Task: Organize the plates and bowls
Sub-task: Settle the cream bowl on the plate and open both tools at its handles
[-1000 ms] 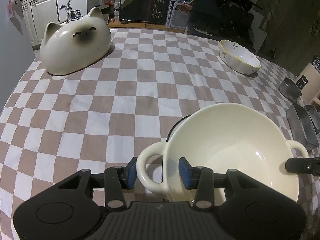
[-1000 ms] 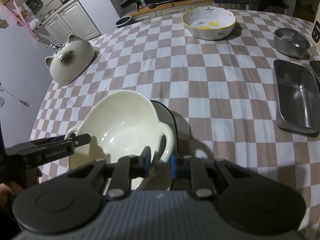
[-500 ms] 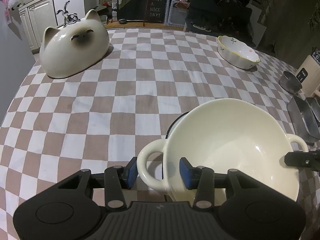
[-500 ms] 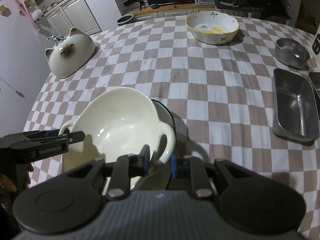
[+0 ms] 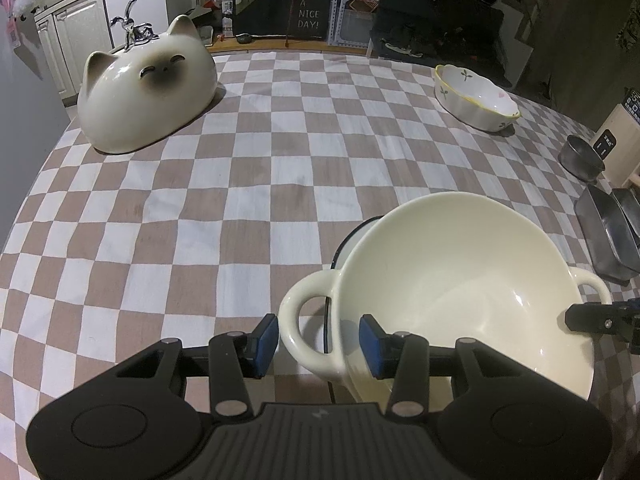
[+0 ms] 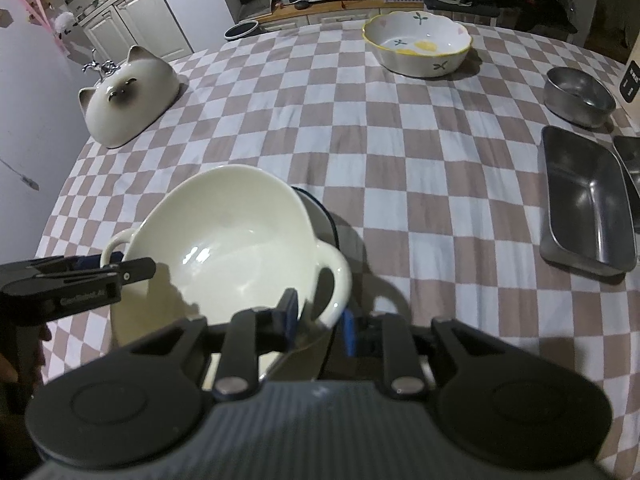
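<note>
The cream two-handled bowl (image 5: 460, 292) hides nearly all of the dark-rimmed dish (image 6: 320, 210) beneath it. At the right edge, a second steel tray (image 6: 630, 160) is cut off behind the steel loaf tray (image 6: 584, 208). The beige box (image 5: 618, 140) is cropped too.

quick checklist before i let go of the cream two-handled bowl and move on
1. Cream two-handled bowl seated in the dark-rimmed white dish beneath: not ok, it looks tilted.
2. Left gripper clear of its handle: cannot tell, pads straddle the loop closely.
3. Right gripper released: cannot tell; jaws have just been opening, handle between them.
4. Checked tablecloth past the stack bare: ok.
5. Rectangular steel tray apart from the stack: ok.
</note>
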A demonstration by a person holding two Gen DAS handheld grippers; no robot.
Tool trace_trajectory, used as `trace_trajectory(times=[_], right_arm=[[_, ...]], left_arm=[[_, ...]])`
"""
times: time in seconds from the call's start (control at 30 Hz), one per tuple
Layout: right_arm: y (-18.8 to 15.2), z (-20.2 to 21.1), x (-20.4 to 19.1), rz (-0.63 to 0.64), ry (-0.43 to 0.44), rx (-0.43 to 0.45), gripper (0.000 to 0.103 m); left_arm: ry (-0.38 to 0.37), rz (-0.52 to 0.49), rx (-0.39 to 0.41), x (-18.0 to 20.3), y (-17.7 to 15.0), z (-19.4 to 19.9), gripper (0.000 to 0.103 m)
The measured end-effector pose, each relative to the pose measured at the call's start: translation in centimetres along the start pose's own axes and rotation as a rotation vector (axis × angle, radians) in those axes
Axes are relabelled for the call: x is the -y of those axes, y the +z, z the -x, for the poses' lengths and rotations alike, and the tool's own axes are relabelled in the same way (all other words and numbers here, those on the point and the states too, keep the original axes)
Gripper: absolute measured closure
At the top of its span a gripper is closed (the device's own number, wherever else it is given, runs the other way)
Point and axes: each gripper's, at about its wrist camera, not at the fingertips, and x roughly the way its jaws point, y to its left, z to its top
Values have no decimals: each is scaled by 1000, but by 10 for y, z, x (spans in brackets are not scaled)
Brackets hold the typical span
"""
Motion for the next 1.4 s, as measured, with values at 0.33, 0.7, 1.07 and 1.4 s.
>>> trace_trajectory(times=[0.33, 0.7, 1.07, 1.4], right_arm=[[0, -4, 1, 8, -24, -24, 72], [-3, -10, 0, 32, -61, -39, 67], [-2, -11, 2, 36, -44, -44, 63], [-2, -15, 2, 29, -20, -57, 55]], left_arm=[[0, -2, 2, 1, -1, 2, 54], [0, -5, -5, 1, -1, 4, 51], [11, -19, -19, 1, -2, 3, 46], [23, -38, -42, 1, -3, 0, 31]])
